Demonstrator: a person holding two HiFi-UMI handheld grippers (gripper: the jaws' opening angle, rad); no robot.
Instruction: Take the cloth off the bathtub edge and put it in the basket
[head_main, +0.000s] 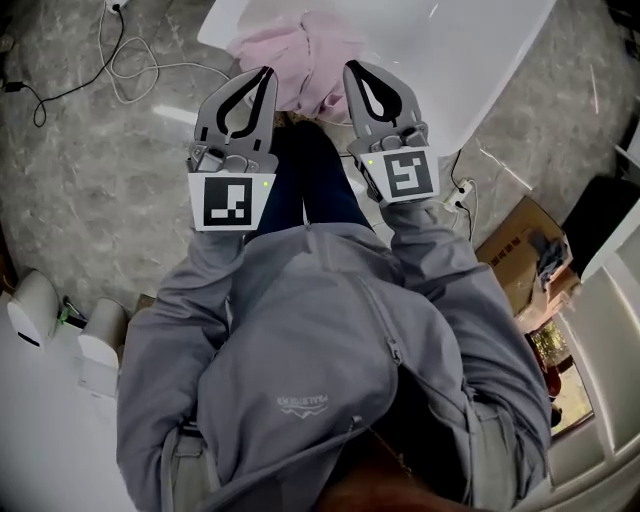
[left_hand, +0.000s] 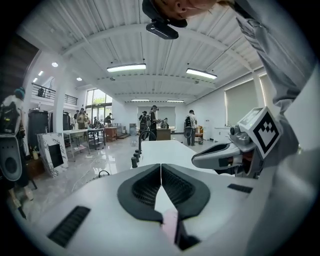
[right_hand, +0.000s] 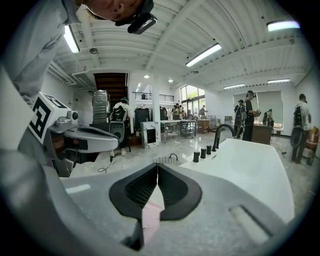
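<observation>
- The cloth (head_main: 300, 55), pink and bunched, lies heaped over the near rim of the tub (head_main: 450, 60). None of it has been lifted, so the task is at its very start.
- The left hand-held gripper (head_main: 266, 75) points at the tub. Its tip is just short of the rim, at the cloth's left side. Its own view shows the jaws pressed together along their whole length with nothing between them.
- The right hand-held gripper (head_main: 350, 68) is held the same way at the cloth's right side. Its jaws are also closed and empty.
- Both tilt a little downward toward the rim, side by side with the cloth between their tips. This looks like an approach pose, lined up so that either could take the cloth.
- The jaws are together because nothing has been grasped yet. One pair would have to part before it could pinch a fold.
- A bunched fold standing up off the rim looks like the easiest bite, since soft cloth sags and may drag on the rim.
- The basket is not clearly in view. In the right gripper view, a meshed rim on the floor by the tap end of the tub (right_hand: 164, 161) may be it, but I cannot tell.
</observation>
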